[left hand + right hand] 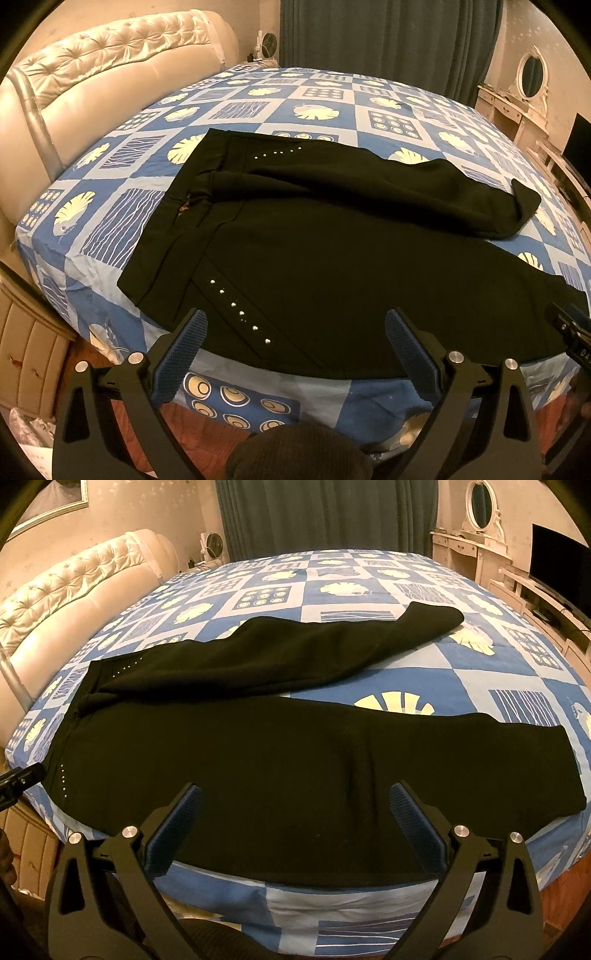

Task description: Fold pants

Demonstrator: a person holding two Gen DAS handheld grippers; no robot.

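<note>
Lying Flat: Black Pants Spread Across the Bed

Black pants are seen laid out on the blue patchwork bed, waistband toward the headboard, legs splayed apart, stud rows glinting. Left tool and right tool are held spread wide at the near edge, nothing pinched.

A bed dressed in a blue-and-white patchwork sheet fills the room, its cream tufted headboard at the left. Dark teal curtains hang behind it, beside a small fan. To the right, a white dressing table with oval mirror stands near a dark television. Warm light tints the walls.
</note>
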